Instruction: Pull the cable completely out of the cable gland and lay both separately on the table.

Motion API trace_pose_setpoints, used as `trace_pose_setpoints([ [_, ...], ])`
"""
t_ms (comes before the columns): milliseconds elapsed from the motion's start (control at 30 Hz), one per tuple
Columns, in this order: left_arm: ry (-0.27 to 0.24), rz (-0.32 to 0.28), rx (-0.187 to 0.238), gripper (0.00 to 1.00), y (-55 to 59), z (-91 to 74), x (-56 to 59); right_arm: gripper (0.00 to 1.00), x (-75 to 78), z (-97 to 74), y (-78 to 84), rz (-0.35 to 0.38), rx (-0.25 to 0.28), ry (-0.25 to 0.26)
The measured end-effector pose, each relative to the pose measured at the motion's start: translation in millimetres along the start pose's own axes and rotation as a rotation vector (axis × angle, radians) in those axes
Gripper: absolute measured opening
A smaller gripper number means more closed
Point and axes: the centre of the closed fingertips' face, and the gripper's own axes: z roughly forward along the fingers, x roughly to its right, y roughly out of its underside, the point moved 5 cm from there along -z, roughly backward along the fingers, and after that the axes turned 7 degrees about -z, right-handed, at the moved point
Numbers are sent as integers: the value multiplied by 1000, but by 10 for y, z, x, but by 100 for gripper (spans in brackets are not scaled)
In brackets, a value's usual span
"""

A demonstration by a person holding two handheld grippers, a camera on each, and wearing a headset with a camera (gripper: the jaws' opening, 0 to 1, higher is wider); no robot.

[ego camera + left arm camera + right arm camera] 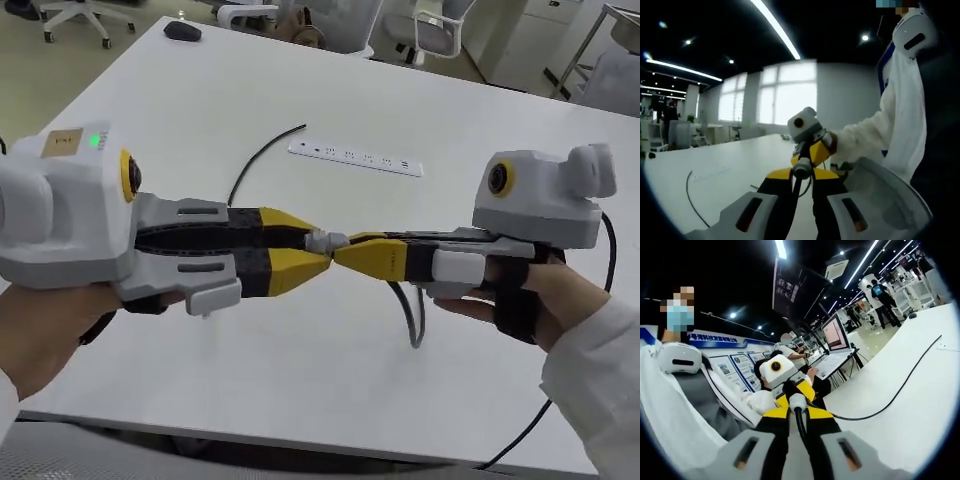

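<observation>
Head view has my two tools nose to nose above the table point(200, 100). The left tongs point(318, 246) and the right tongs point(346, 251) meet with their tips all but touching. Between the tips sits the cable gland point(326, 241), a small pale-grey piece, and the left tongs look pinched shut on it. The right tongs are closed down as well, on the cable point(411, 312) just beside the gland. The grey cable runs back under them and hangs in a loop below my right hand point(540, 300). In the right gripper view a dark line leads from the gland point(797, 402) back between my own jaws, which fits that grip.

I judge this to be the start of the pull. The cable looks seated in the gland, and neither piece is on the table yet. The next move calls for a firm left hold while I draw the right tongs straight back along the cable's line, without twisting or letting the jaws slip. A black cord point(258, 158) and a power strip point(355, 158) lie beyond the tongs, well apart from the work.
</observation>
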Motion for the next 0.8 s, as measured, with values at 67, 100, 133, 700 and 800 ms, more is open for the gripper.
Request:
trace_pose_setpoints([
  [67,-5,66,-5,14,-16,0,36,11,-18,-7,11,0,2,-8],
  [100,-8,56,4,14,-24,2,47,12,-30,-8,-3,24,20,-20],
  [133,-12,53,6,14,-25,4,49,12,-21,-11,1,82,27,-21],
  [700,-17,31,-92,14,108,18,18,8,-31,4,151,36,-52,49],
  [800,8,54,-43,14,37,4,64,9,-79,-10,112,133,-8,4],
])
